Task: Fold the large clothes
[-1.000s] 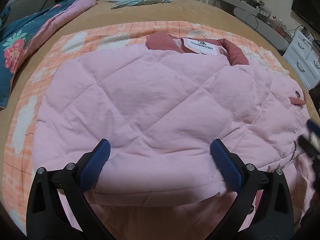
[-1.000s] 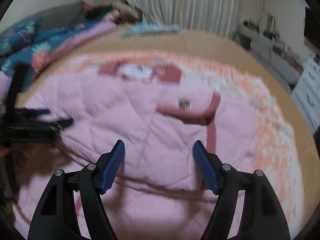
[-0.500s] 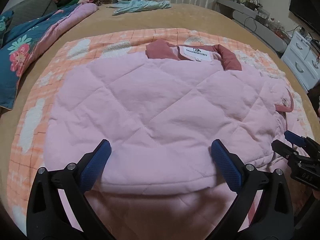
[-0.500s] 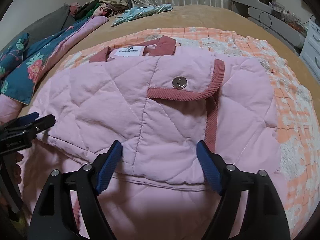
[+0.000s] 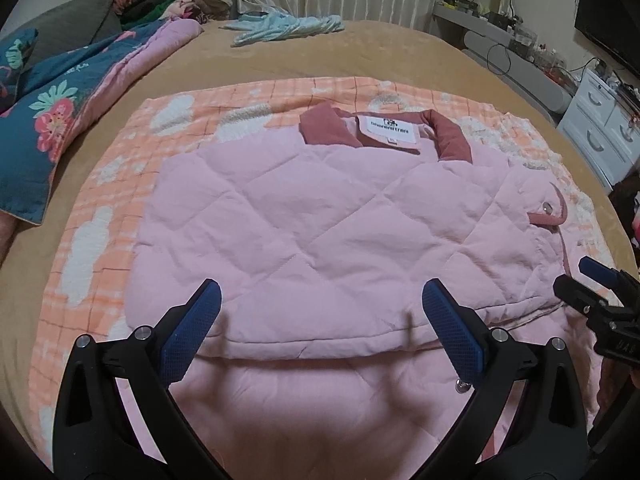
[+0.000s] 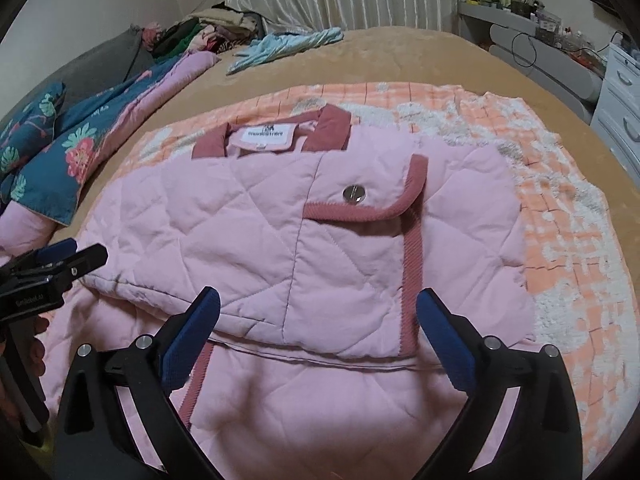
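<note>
A pink quilted jacket [image 5: 320,232] with a dark rose collar [image 5: 320,128] and a white neck label lies folded on an orange checked blanket [image 5: 100,208]. Its near part is doubled over, so a folded edge runs across in front of both grippers. A trimmed pocket flap [image 6: 360,204] with a metal snap faces up on the right half. My left gripper [image 5: 320,324] hangs open above the near fold, with nothing between its blue pads. My right gripper [image 6: 318,328] hovers over the pocket side; its jaws are opening and stand wide, clear of the cloth.
The blanket lies on a tan bed [image 5: 380,52]. A teal floral quilt [image 5: 52,120] lines the left side, with a pile of clothes [image 5: 172,0] behind it. A light blue garment [image 5: 280,26] lies at the far edge. White drawers [image 5: 600,128] and a cluttered shelf stand on the right.
Both grippers have pulled back and up from the jacket, so more of it shows. The right gripper's jaws have spread wider. The folded jacket lies still.
</note>
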Demonstrator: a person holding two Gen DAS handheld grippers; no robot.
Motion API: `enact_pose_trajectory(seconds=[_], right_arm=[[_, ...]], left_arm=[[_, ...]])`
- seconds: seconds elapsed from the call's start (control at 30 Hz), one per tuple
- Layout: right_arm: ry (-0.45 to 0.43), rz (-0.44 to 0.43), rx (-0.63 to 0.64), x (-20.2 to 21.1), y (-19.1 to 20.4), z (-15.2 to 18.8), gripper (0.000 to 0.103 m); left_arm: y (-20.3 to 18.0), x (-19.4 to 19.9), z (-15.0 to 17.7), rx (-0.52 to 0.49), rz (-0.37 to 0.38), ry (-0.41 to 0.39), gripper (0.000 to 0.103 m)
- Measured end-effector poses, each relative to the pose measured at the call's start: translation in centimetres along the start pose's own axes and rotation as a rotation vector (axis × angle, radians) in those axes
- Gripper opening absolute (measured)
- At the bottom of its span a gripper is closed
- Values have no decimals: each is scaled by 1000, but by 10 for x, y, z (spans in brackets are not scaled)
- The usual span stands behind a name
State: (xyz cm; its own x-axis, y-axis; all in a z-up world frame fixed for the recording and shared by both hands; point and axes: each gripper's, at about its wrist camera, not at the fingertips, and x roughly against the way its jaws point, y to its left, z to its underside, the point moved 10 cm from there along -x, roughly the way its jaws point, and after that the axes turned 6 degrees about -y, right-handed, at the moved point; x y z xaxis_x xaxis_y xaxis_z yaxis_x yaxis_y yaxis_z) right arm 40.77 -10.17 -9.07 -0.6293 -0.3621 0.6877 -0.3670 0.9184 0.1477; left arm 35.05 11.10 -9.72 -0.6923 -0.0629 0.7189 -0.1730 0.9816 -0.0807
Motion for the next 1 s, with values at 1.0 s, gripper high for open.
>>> enact_pose_trajectory(seconds=[1.0], right_arm=[[-258, -9, -14, 120, -2, -43, 99]], left_arm=[[8, 102, -15, 15, -16, -123, 95]])
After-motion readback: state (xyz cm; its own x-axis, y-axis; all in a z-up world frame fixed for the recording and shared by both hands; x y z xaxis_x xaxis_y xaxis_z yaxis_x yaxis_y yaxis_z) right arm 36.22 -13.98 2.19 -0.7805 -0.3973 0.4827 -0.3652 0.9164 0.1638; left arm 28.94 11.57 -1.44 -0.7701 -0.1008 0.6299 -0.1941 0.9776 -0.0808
